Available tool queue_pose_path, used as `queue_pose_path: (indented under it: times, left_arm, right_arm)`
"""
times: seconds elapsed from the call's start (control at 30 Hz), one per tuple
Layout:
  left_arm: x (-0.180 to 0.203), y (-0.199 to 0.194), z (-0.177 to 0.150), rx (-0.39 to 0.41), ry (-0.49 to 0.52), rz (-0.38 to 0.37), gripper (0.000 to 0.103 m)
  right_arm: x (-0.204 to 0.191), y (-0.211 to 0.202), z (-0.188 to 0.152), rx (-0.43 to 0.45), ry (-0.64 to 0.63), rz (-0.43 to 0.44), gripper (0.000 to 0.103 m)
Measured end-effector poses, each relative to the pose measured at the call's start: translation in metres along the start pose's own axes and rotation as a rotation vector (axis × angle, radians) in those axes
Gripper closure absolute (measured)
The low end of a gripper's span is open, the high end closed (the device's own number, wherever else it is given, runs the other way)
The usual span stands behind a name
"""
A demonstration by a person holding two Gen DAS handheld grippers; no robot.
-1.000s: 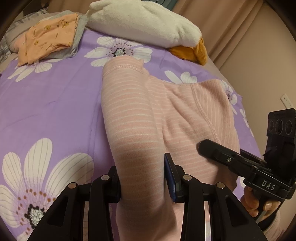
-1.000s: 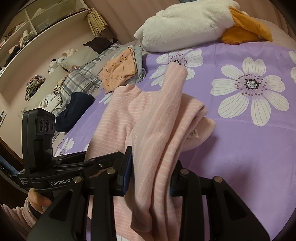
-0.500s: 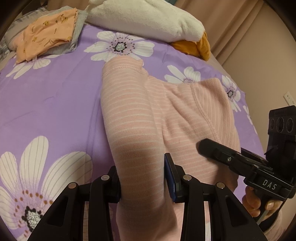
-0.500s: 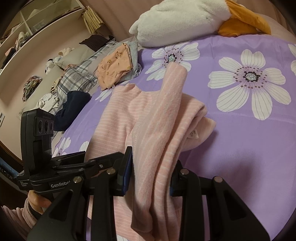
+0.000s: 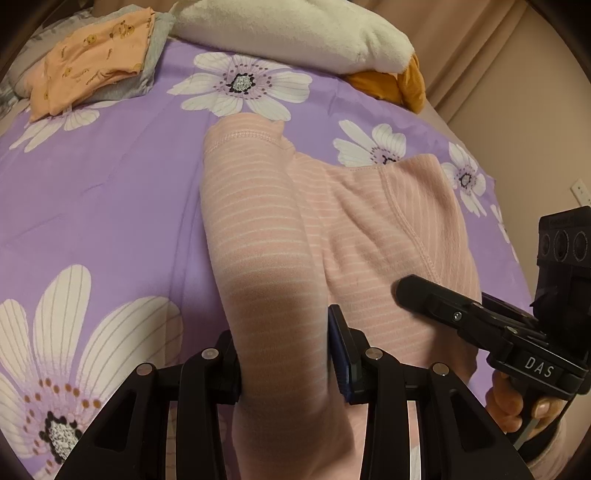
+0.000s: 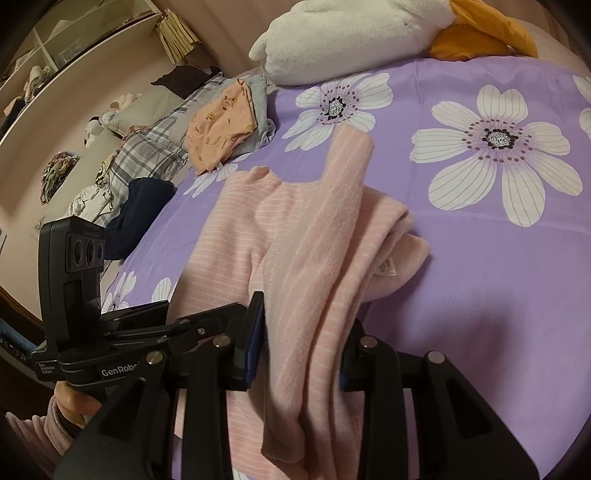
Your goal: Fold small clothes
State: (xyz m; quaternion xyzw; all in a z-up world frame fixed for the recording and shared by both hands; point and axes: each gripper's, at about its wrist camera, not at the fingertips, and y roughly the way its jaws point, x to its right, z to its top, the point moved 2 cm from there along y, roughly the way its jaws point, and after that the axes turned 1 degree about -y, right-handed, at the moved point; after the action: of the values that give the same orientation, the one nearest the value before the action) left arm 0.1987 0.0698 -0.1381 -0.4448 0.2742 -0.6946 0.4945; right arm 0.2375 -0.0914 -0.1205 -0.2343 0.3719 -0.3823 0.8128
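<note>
Both grippers clamp the pink striped garment: the left gripper pinches one fold, the right gripper a bunched edge. Its far part lies on the purple bedspread, near the folded orange clothes.

You have the small top lying on the bed cover, in the middle of it. Behind the top, at the far edge of the cover, lies the big soft toy. Left of the toy sits a pile of folded clothes. Your left gripper and right gripper each have a piece of the top between their fingers.
</note>
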Motion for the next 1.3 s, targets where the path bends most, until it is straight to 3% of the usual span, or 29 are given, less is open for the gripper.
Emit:
queue_pose_path:
  times: [1.3]
  left_arm:
    - [-0.004,0.011,-0.003,-0.023,-0.001,0.011,0.066]
  right_arm:
    - [0.022,0.015,-0.007,-0.037,0.075,-0.019,0.064]
